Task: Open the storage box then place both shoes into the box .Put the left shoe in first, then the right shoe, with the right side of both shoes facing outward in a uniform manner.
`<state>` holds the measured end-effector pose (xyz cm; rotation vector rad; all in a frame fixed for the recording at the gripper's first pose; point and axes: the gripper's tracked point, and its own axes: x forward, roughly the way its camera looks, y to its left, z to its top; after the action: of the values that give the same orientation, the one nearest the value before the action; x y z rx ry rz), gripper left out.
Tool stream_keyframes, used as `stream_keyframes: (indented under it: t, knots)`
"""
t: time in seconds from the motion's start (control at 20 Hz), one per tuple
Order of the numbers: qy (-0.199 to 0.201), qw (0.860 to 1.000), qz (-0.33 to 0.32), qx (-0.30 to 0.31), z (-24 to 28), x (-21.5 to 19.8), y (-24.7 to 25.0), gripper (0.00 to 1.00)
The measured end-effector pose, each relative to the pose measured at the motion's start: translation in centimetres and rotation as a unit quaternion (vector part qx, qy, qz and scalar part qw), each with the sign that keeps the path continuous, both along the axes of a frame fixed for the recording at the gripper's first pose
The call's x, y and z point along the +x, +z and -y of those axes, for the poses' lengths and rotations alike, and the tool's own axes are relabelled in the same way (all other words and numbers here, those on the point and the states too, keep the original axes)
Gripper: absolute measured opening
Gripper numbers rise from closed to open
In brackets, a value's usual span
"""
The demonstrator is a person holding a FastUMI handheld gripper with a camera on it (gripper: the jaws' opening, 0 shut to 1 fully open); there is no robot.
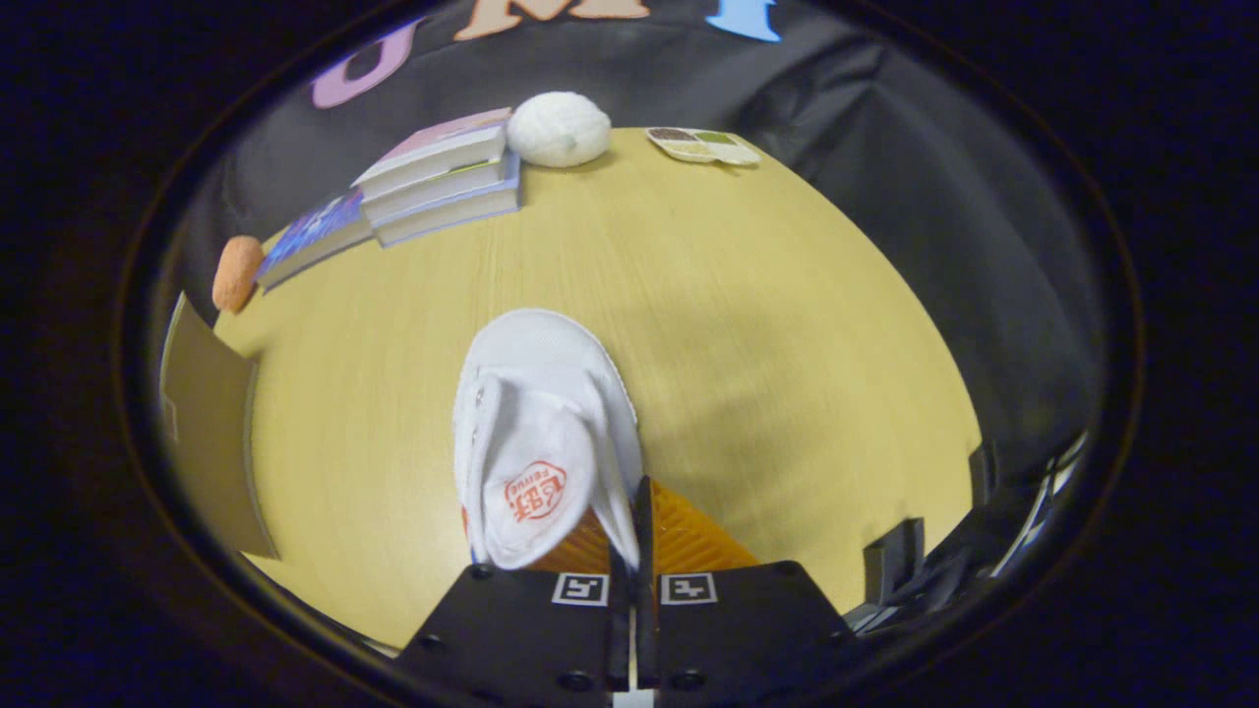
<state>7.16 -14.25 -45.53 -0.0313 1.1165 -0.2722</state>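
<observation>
Gripper view shows your gripper point(637, 536) with its two fingers pressed close together, pinching the side wall of the white shoe point(541, 433) near its opening. You hold the shoe above the wooden table point(767, 324), its toe pointing away from the fingers and its tongue with a red mark facing you. To the left of the shoe, at the table side, you see a brown cardboard flap point(207, 433). Farther away lie an orange sponge point(236, 272), a pile of books point(443, 177), a white knitted ball point(558, 129) and a small flat tray point(703, 146).
</observation>
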Motion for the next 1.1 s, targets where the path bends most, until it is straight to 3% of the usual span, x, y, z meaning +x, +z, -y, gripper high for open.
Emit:
stream_keyframes:
  t: [0.15,0.3,0.8,1.1]
  knots:
    - [-0.064,0.994,-0.016,0.089,-1.3,-0.7,0.0,0.05]
    - [-0.111,0.974,-0.033,0.197,-4.7,-1.9,0.0,0.05]
    - [-0.088,0.938,-0.051,0.330,-19.5,-2.3,6.4,0.05]
    - [-0.027,0.925,-0.002,0.379,-29.4,-0.5,14.0,0.05]
